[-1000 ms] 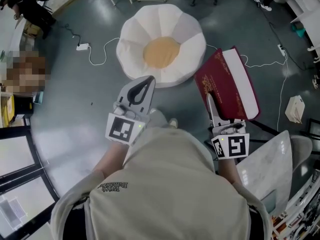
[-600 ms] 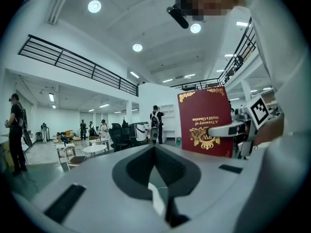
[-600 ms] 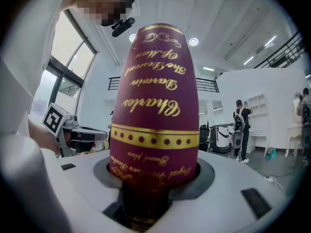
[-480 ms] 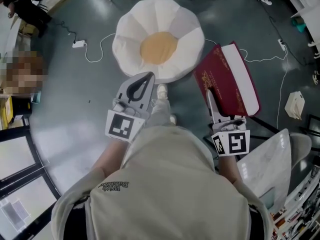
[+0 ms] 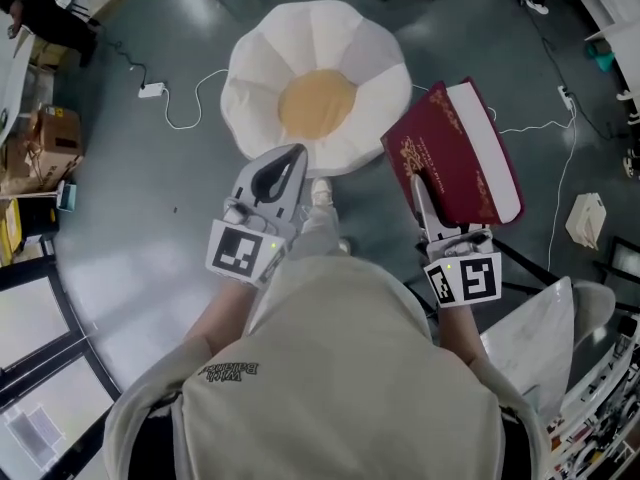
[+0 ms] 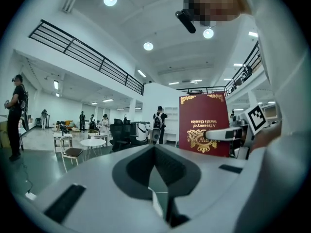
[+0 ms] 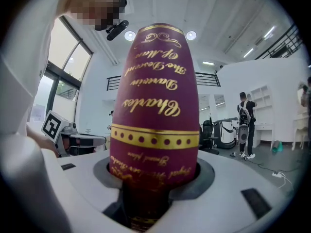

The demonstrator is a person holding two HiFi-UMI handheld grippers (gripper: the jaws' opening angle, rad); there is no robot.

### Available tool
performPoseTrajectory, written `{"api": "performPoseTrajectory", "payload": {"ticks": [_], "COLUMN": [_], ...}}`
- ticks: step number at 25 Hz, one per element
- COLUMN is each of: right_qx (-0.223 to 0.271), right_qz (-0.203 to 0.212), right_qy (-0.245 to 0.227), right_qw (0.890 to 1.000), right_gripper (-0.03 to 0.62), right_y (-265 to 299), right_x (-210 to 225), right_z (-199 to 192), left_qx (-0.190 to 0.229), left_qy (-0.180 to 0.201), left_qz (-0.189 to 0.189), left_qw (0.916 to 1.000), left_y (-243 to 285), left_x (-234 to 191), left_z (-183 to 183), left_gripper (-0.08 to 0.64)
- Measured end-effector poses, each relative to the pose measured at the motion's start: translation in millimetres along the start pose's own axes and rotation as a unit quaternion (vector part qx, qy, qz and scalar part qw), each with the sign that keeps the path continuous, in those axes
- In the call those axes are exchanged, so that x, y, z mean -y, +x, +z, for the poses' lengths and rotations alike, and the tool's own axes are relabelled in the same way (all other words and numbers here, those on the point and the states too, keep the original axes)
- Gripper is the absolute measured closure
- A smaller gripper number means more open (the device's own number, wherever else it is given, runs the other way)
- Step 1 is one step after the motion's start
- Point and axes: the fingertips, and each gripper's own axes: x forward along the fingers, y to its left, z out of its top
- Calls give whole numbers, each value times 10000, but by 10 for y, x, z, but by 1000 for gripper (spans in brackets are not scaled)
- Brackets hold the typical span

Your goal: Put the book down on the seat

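The seat (image 5: pixel 318 88) is a white flower-shaped cushion with a tan middle, lying on the grey floor ahead of me. My right gripper (image 5: pixel 420 190) is shut on a thick dark red book (image 5: pixel 452 160) with gold lettering, held in the air to the right of the seat with its white page edge facing right. In the right gripper view the book's spine (image 7: pixel 154 115) stands up between the jaws and fills the middle. My left gripper (image 5: pixel 284 173) hovers by the seat's near edge, shut and empty. From the left gripper view the book's cover (image 6: pixel 203 125) shows at the right.
A white cable (image 5: pixel 190 118) and adapter (image 5: pixel 150 90) lie on the floor left of the seat. A cardboard box (image 5: pixel 55 133) sits far left, a white bag (image 5: pixel 585 218) far right, a pale chair (image 5: pixel 540 328) at my right side. People stand far off.
The view has crept forward, so the seat sits slightly nearer my grippers. The book has risen a little and tipped. Both grips are unchanged.
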Motion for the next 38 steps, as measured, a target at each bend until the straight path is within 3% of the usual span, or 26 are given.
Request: {"api": "performPoseTrajectory", "payload": {"ticks": [6,18,28,32,38], "right_qx": [-100,-241,-215,-326,-523], "right_qz": [-4,-84,-18,64,204], "right_qy": [-50,131,152,185,346], "right_qw": [9999,9996,9997,9993,9978], "right_gripper": [362,362,360,360,360], "right_y": [659,1643,2189,2317,2487], "right_x": [173,261,355,444,665], "right_z": [79,97,112,41,-117], "left_qx": [53,-36,-151,-232,-402], "left_qy": [-94,-117,-33,44,-139], "left_qz": [-39,-179,-182,-181,-122], "left_qw": [9999,9998,9997,9996,9990], "left_y": [465,989,1298,1407,1585], "left_x": [-418,-1210,-1604,-1601,-1595], "left_z": [191,149,46,31,-20], "left_gripper": [551,551,551,551,551]}}
